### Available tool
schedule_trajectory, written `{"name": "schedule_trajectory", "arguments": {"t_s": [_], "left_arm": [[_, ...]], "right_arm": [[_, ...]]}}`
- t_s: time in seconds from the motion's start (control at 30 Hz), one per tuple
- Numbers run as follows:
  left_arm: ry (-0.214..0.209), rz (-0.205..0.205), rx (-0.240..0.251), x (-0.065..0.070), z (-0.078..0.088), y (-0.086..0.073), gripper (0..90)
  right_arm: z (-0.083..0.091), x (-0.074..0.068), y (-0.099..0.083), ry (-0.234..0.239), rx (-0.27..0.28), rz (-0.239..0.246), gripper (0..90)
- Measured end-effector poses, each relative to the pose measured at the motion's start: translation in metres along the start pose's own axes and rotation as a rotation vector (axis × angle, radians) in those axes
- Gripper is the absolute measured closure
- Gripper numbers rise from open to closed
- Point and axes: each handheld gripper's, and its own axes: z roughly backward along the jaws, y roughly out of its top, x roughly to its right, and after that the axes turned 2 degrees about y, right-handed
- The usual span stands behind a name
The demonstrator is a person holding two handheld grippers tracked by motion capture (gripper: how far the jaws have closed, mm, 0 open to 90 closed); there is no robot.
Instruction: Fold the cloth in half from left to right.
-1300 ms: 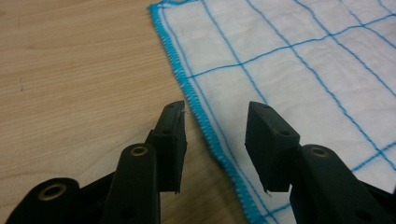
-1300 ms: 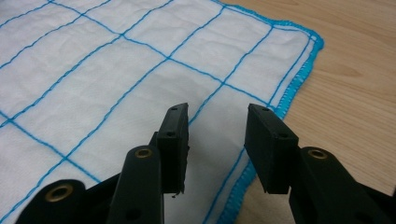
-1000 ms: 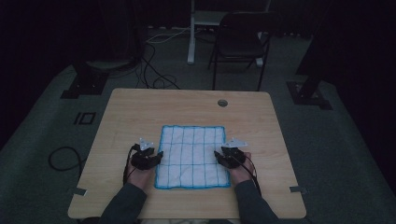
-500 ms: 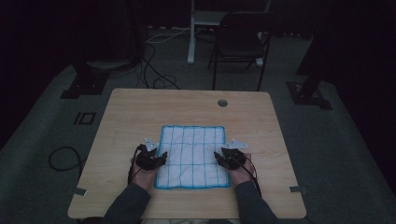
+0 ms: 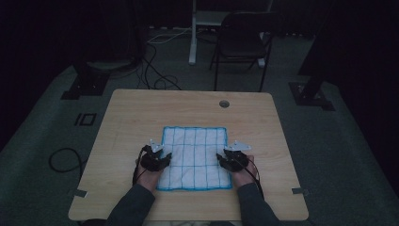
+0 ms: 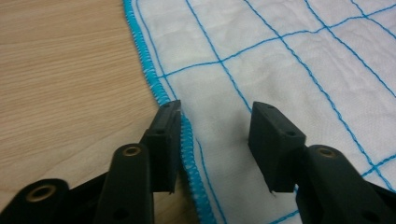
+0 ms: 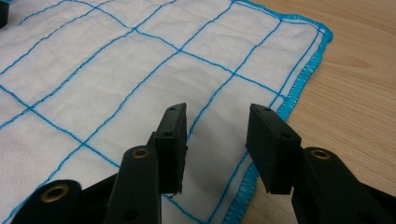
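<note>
Here: white cloth with blue grid (image 5: 194, 157), flat, centre of wooden table (image 5: 131, 113). Left gripper (image 6: 215, 121) at cloth's 9 o'clock edge, jaws spread astride the hem. Right gripper (image 7: 216, 122) at 3 o'clock edge, jaws spread over the hem, nothing pinched.

Dim lab: stand bases (image 5: 83, 84), floor cables (image 5: 155, 75), chair (image 5: 242, 44).
</note>
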Motion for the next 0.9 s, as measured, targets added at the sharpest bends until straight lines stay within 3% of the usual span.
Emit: {"name": "schedule_trajectory", "arguments": {"t_s": [0.23,0.33,0.73,0.9], "left_arm": [[-0.009,0.006,0.003,-0.003,0.000,0.000,76.6],[-0.025,0.016,0.001,-0.009,0.000,0.001,82.0],[-0.041,-0.022,-0.024,-0.026,-0.002,0.007,85.4],[-0.050,-0.003,-0.024,-0.033,-0.004,0.008,85.6]], "right_arm": [[0.002,0.001,0.000,0.000,0.007,0.007,58.1],[0.004,0.006,-0.001,-0.007,0.016,-0.013,58.1],[0.007,0.008,-0.002,-0.007,0.021,-0.019,59.8],[0.004,0.004,-0.003,-0.016,0.008,-0.006,65.9]]}}
